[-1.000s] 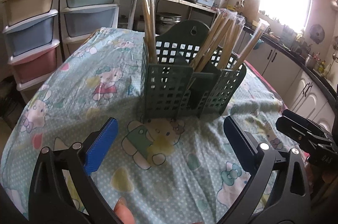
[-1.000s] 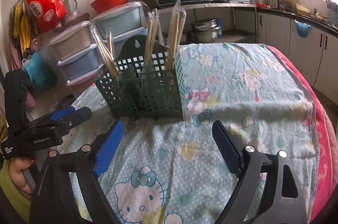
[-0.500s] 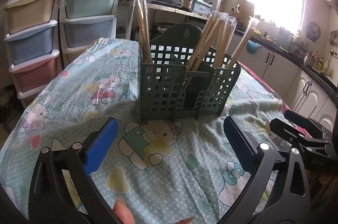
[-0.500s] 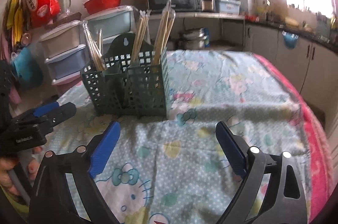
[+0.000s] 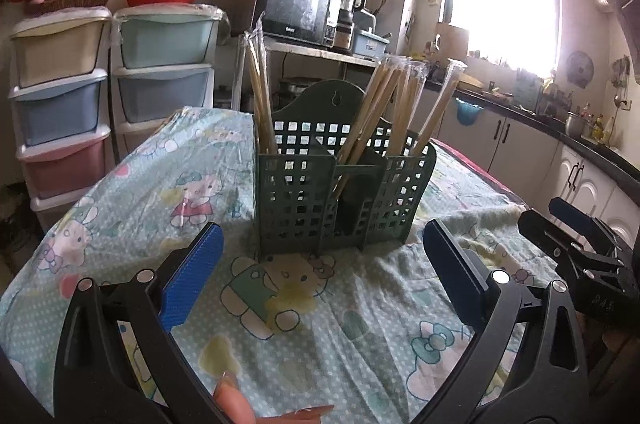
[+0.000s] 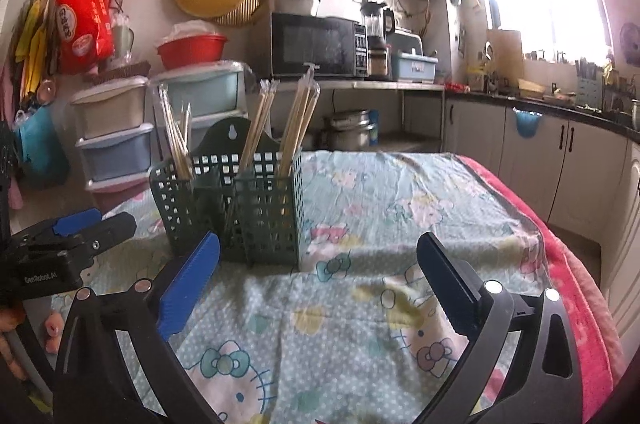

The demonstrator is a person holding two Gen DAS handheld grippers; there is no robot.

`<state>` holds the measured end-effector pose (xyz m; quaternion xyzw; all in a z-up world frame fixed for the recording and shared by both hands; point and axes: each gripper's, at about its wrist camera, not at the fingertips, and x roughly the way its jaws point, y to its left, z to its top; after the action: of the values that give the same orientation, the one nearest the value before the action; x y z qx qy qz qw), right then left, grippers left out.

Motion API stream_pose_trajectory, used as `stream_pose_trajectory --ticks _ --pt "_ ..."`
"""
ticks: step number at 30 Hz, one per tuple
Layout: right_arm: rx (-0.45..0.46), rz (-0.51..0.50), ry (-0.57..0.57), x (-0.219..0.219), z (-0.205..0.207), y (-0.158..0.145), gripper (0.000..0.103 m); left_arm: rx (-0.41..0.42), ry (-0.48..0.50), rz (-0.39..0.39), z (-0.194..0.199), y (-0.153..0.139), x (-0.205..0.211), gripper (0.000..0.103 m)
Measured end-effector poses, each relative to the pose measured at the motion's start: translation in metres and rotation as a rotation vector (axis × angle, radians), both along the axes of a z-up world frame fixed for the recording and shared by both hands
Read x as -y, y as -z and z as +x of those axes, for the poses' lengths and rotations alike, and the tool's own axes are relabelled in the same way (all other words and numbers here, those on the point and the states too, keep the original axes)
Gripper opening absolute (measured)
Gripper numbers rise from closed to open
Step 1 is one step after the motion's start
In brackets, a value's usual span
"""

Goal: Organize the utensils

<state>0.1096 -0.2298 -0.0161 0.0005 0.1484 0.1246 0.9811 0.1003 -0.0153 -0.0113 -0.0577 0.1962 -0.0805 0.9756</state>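
Note:
A dark green lattice utensil holder (image 5: 340, 195) (image 6: 240, 207) stands upright on the cartoon-print tablecloth (image 5: 132, 191) (image 6: 380, 207). Several wrapped pairs of wooden chopsticks (image 5: 380, 111) (image 6: 296, 119) stick up from its compartments. My left gripper (image 5: 322, 264) is open just short of the holder, nothing between its blue pads. My right gripper (image 6: 318, 266) faces the holder's right side, jaws opening wide with only cloth between them. Each gripper shows at the edge of the other's view: the right gripper (image 5: 580, 244) and the left gripper (image 6: 76, 236).
Stacked pastel drawer units (image 5: 64, 95) (image 6: 116, 127) stand beyond the table's far left. A microwave (image 5: 296, 9) (image 6: 316, 43) sits on a shelf behind. Kitchen cabinets and a counter (image 6: 560, 151) run along the right. A pink blanket edge (image 6: 568, 264) borders the table's right side.
Both cameras have tilted upward, so more wall and window shows and the holder sits lower in the frames. The right gripper's jaws have spread slightly wider. The holder has not moved.

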Motion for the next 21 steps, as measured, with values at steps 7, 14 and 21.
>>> stream_pose_trajectory --ticks 7,14,21 --pt "0.023 0.005 0.001 -0.0013 -0.0040 0.0046 0.096 0.033 -0.009 0.012 -0.0025 0.0025 0.0024 0.092" --pt "0.022 0.003 0.000 -0.0030 -0.0056 0.0063 0.096 0.036 -0.008 0.012 -0.0031 0.0034 0.0014 0.092" --pt "0.020 0.002 0.003 -0.0032 -0.0059 0.0066 0.096 0.035 -0.010 0.014 -0.0032 0.0038 0.0016 0.092"
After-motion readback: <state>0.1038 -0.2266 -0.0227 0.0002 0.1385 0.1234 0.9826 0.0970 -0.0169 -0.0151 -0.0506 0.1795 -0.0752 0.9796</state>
